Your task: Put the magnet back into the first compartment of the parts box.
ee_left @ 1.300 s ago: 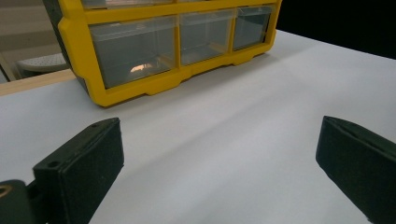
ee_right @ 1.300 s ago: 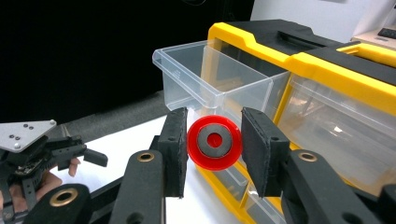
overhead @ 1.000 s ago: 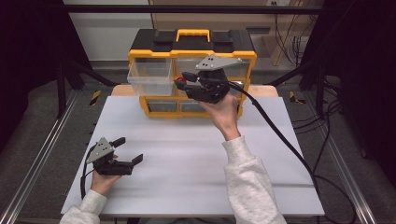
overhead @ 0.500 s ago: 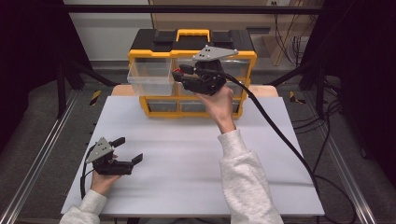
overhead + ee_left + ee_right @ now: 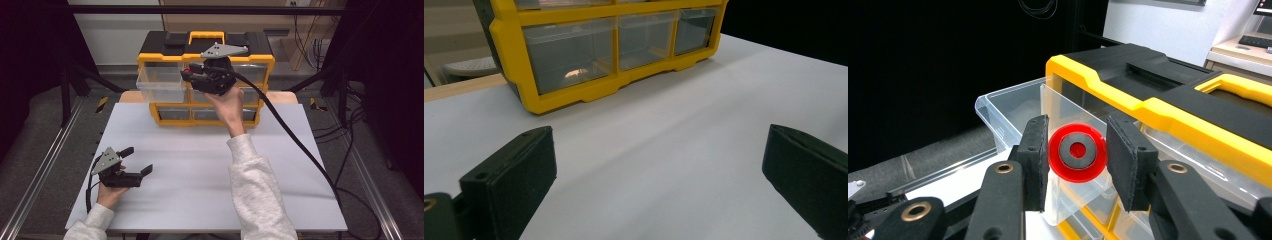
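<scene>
At the far edge of the white table [image 5: 200, 165] stands a yellow and black organizer [image 5: 205, 75] with clear drawers in two rows and a yellow handle on its lid. Its upper left drawer [image 5: 161, 82] is pulled out toward the near side; its walls are clear and I see nothing lying in it. In the left gripper view the lower drawers [image 5: 569, 55] are shut, and apart from a faint pale glint in the nearest one, their contents cannot be told.

Raised in front of the organizer's upper row, just to the right of the open drawer, the right gripper [image 5: 1077, 160] has its jaws closed on a small red wheel [image 5: 1077, 152] with a grey centre. The pads press on the wheel from both sides, and it sits above the near edge of the open drawer, not inside it. In the high view the same gripper [image 5: 192, 77] points left toward the drawer, with the red piece at its tip.

Near the left front corner of the table, the left gripper [image 5: 135, 161] rests low with its jaws spread wide and nothing between them.
</scene>
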Demonstrator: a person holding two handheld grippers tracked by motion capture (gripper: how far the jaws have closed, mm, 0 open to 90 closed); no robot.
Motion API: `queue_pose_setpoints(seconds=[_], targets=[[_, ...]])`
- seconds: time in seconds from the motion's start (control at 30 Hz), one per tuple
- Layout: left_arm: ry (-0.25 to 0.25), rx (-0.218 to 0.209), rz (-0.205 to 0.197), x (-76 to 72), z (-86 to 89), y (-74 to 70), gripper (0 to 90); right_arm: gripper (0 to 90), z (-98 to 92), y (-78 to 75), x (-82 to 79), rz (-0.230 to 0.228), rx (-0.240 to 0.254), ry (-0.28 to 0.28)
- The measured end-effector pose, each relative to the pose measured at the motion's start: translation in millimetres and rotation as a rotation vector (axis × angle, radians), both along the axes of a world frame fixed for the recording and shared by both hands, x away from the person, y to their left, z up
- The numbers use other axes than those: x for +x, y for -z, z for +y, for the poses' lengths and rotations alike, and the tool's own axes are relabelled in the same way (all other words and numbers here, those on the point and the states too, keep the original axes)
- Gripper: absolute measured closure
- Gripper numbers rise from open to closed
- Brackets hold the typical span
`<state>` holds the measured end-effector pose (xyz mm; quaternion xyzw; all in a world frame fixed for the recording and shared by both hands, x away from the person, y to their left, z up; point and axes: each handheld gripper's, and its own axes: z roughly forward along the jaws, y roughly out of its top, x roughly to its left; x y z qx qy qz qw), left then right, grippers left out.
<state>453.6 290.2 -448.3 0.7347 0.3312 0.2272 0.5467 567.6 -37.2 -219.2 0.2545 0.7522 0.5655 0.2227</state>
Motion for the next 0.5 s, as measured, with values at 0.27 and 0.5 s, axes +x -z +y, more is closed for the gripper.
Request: queue_pose_setpoints(seconds=[0.27, 0.5], targets=[[0.004, 0.004, -0.001, -0.4, 0.0, -0.3, 0.5, 62.3, 8.1, -5.6, 6.1, -0.003, -0.003, 0.005], [0.002, 0.006, 0.002, -0.2, -0.3, 0.1, 0.5, 62.3, 14.7, -7.8, 14.2, -0.001, 0.002, 0.008]])
